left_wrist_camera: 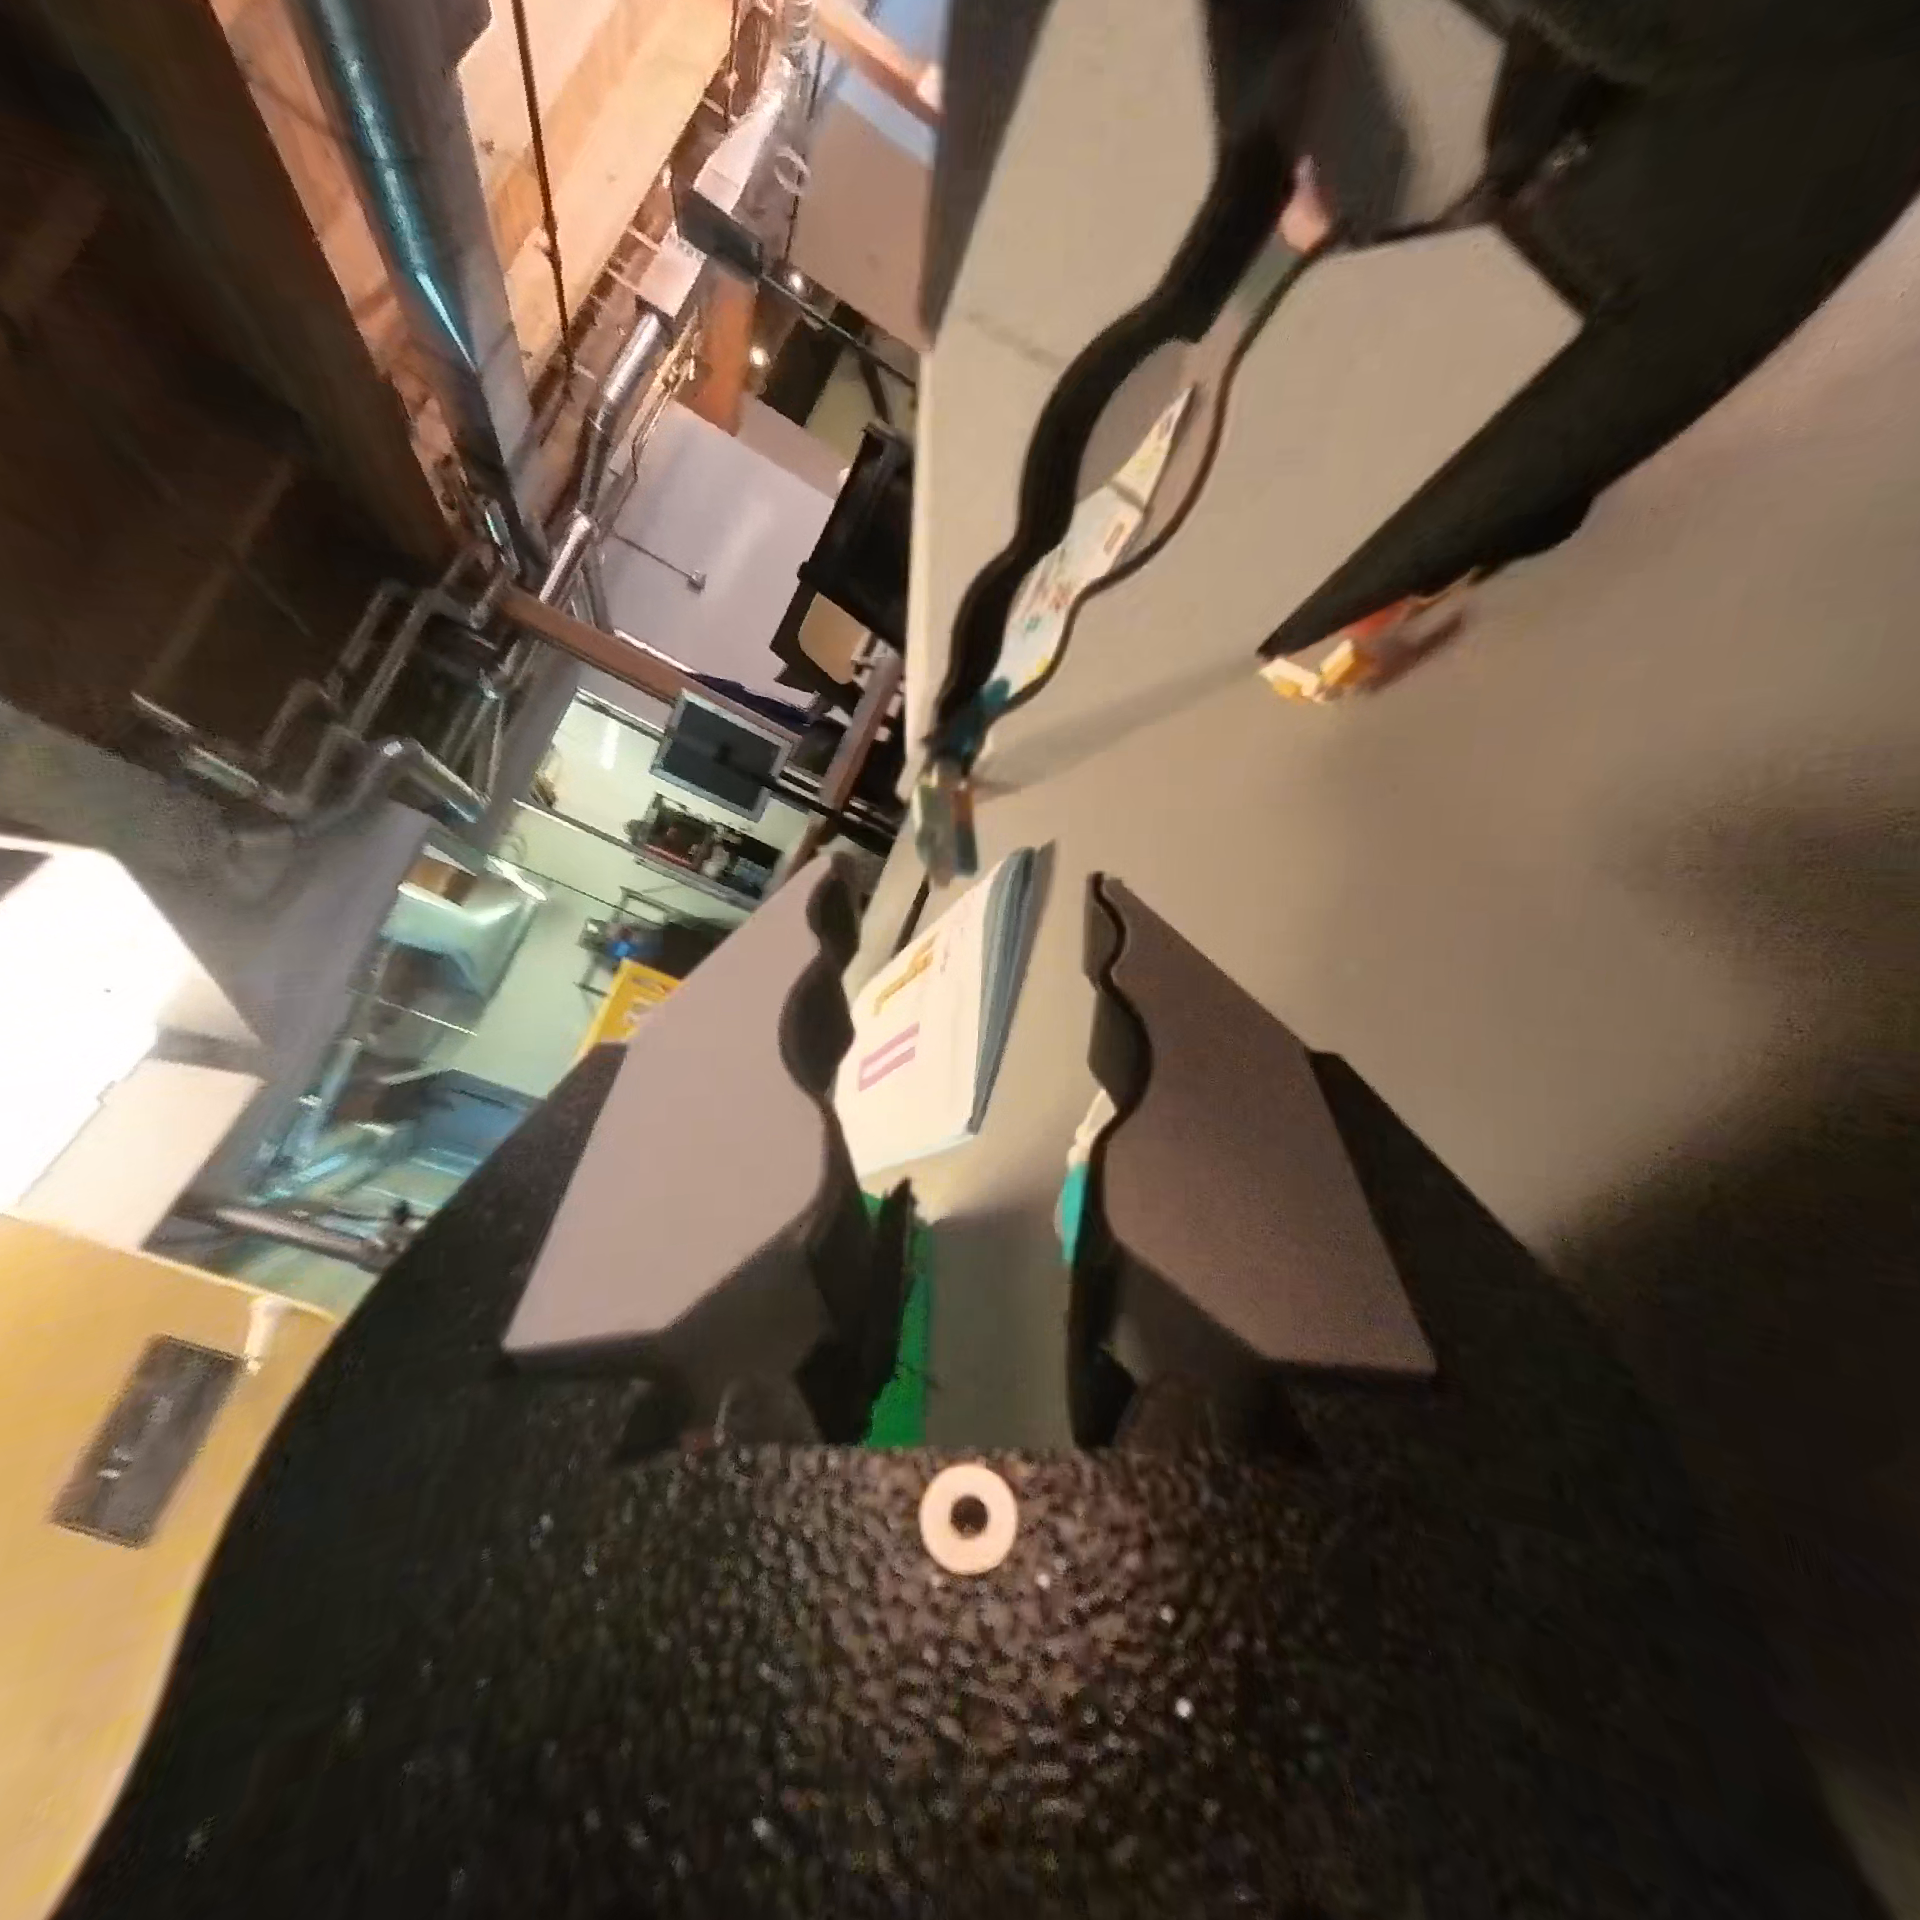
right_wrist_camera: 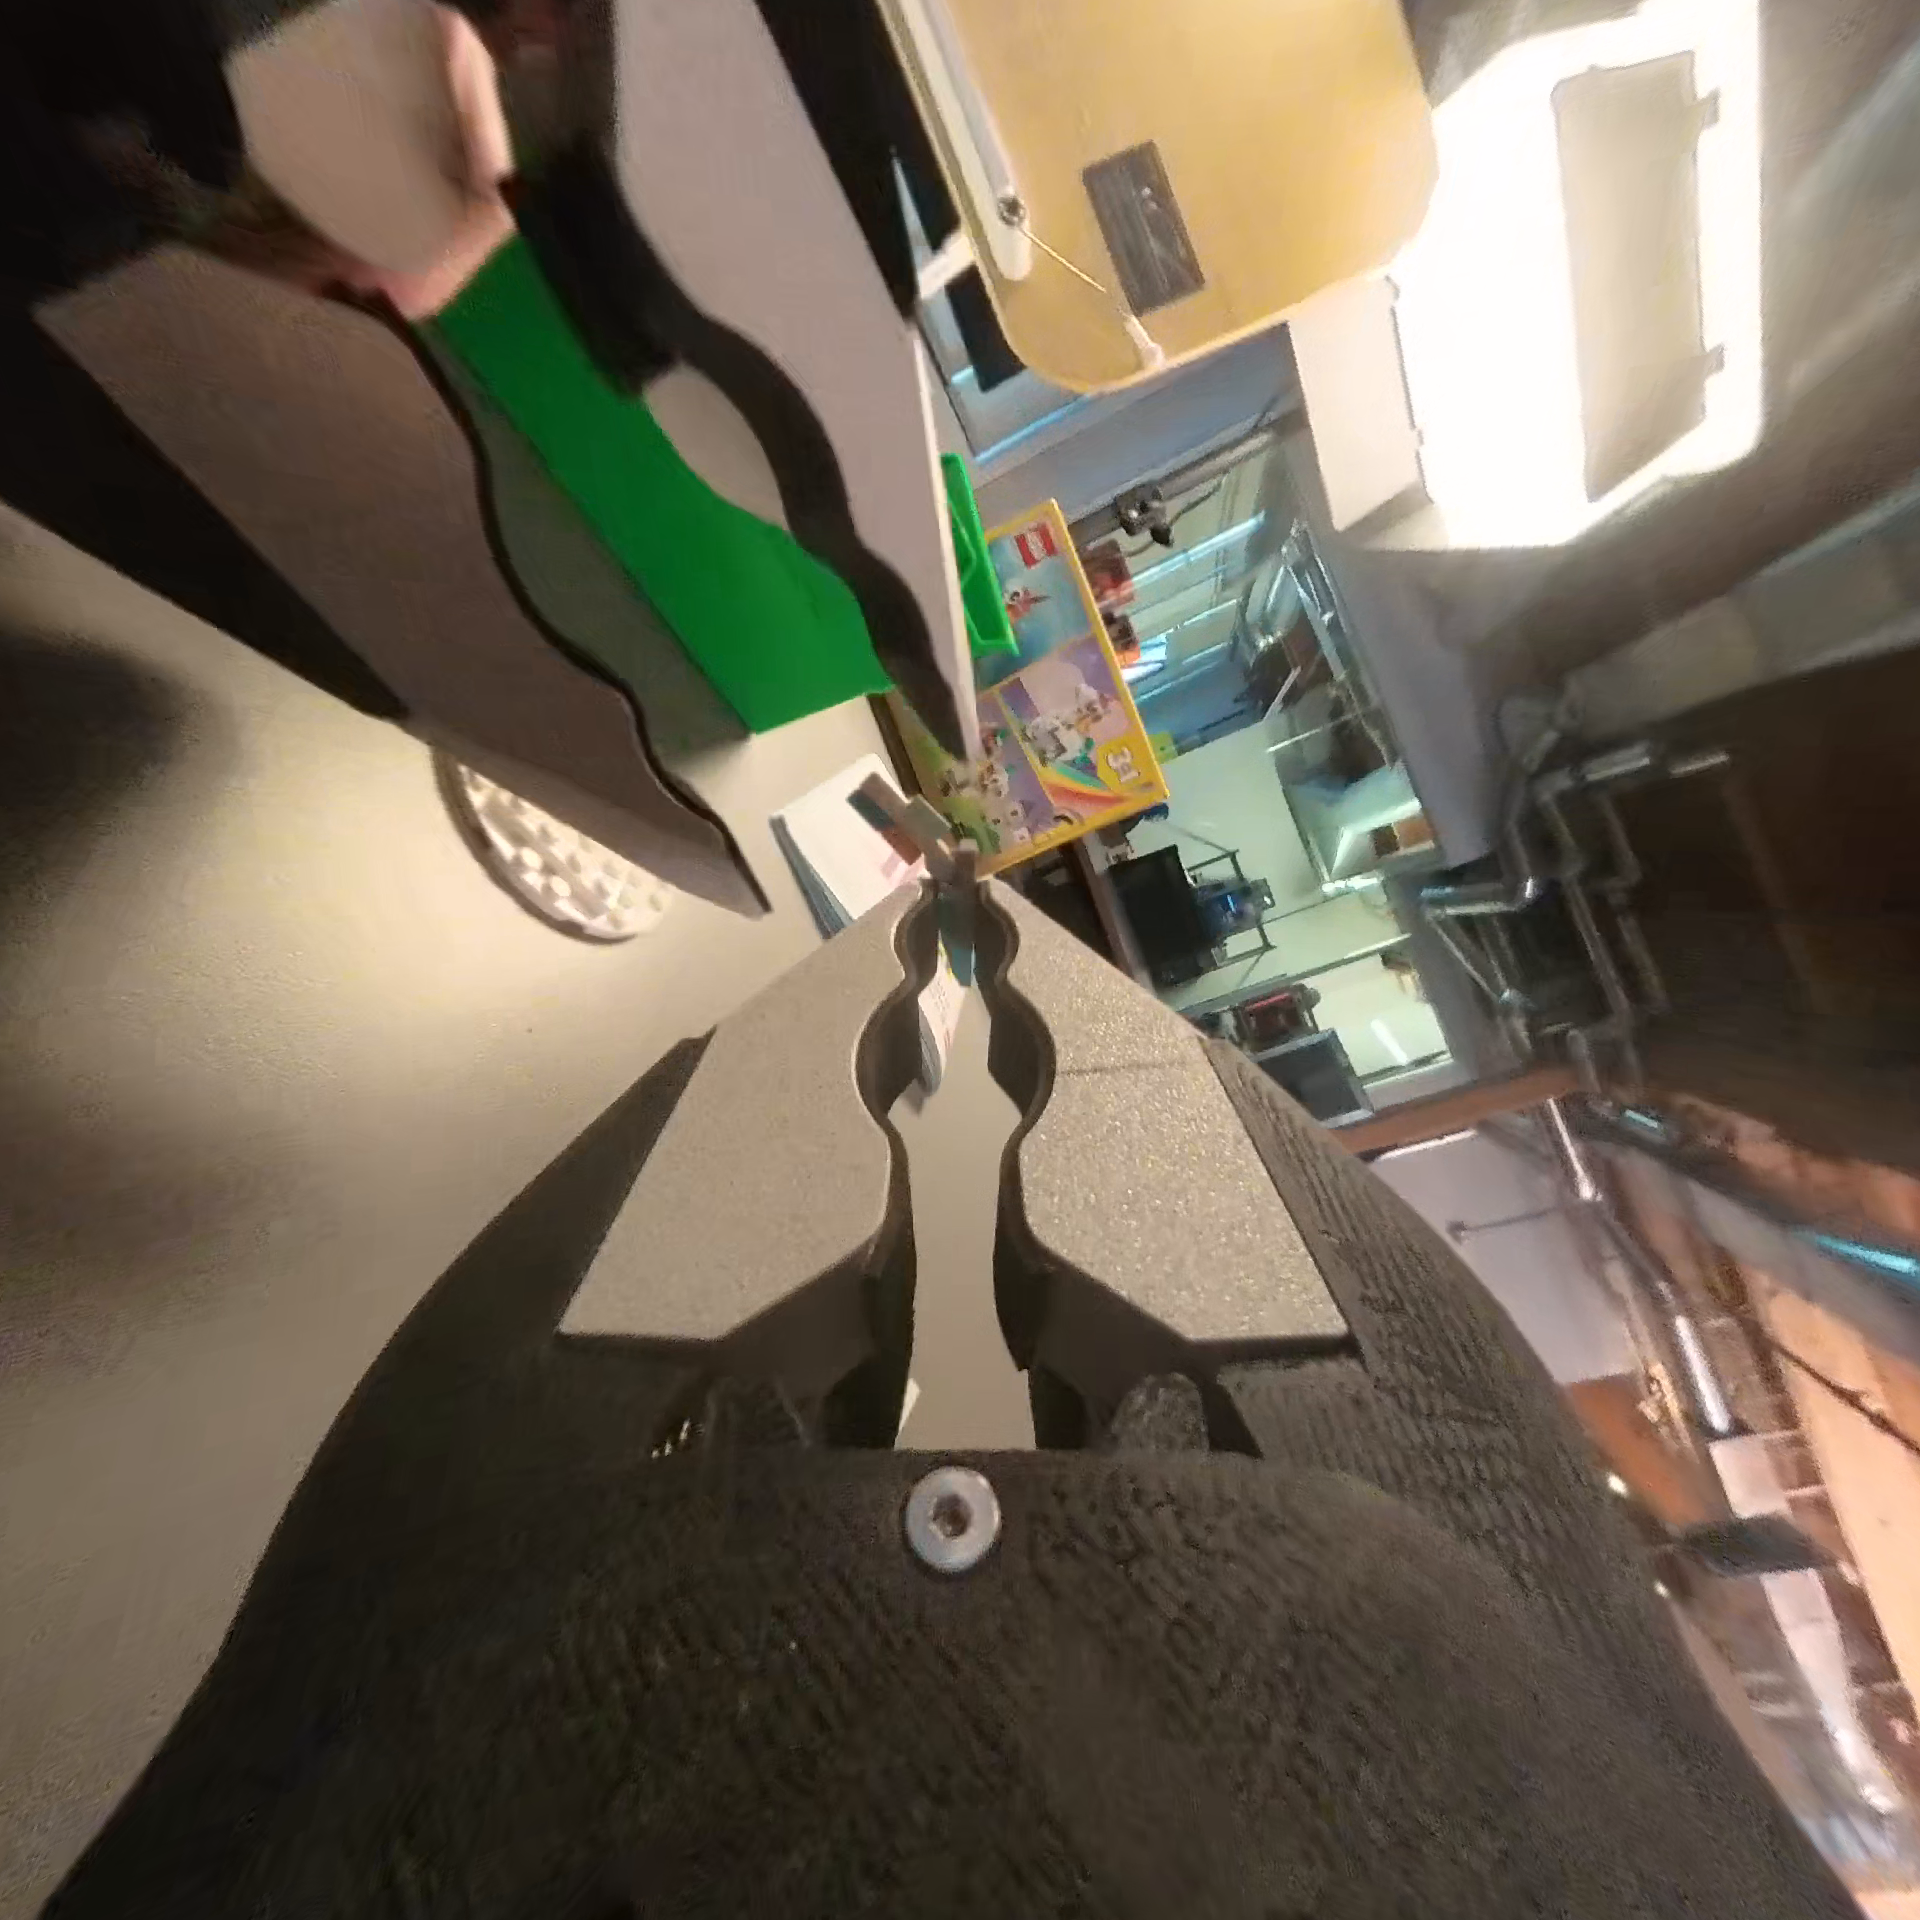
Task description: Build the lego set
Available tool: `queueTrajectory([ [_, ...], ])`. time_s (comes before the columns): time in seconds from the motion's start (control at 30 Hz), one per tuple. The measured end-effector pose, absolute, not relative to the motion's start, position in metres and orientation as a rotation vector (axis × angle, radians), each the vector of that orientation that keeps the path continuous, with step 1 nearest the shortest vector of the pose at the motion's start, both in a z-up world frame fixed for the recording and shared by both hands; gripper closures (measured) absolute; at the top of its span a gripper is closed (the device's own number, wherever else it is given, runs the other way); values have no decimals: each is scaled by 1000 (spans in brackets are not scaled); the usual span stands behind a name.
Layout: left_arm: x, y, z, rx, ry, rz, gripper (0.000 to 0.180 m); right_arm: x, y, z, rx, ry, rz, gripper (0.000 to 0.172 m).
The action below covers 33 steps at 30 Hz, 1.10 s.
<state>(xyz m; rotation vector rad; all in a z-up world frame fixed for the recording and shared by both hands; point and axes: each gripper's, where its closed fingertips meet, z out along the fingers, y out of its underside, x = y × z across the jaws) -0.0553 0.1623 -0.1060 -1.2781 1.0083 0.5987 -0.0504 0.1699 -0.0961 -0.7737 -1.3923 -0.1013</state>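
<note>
Black pebbled gripper bodies, grey wavy-edged jaws, one silver screw (right_wrist_camera: 951, 1524) each.

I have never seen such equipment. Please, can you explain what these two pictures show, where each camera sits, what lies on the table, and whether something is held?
These are two hand-held grippers, each with a camera looking along its two black fingers. In the left wrist view, the left gripper stands open above a white booklet on the grey table. In the right wrist view, the right gripper is closed on a small teal and grey brick piece. Beyond it stand a colourful toy box and a green bin; a round white studded plate lies on the table.
</note>
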Motion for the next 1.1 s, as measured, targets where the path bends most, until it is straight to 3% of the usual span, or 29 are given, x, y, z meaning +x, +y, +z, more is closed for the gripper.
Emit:
queueTrajectory([
  [0.03, -55, 162, -104, -1255, 1018, 632, 116, -52, 167, -96, -759, -1402, -107, 168],
  [0.1, -55, 161, -100, -1220, 1021, 685, 116, -55, 161, -98, -741, -1423, -103, 168],
  [0.13, -54, 160, -98, -1201, 1030, 707, 133, -56, 158, -99, -733, -1433, -98, 168],
  [0.17, -53, 159, -98, -1183, 1045, 723, 168, -57, 156, -99, -727, -1439, -97, 168],
  [0.5, -61, 158, -74, -1212, 925, 731, 175, -59, 156, -78, -1008, -1270, 211, 166],
  [0.9, -55, 151, -66, -1125, 935, 722, 176, -56, 150, -75, -1333, -1135, 983, 167],
  [1.1, -45, 145, -71, -1214, 878, 317, 180, -49, 141, -77, -1392, -1111, 1358, 168],
])
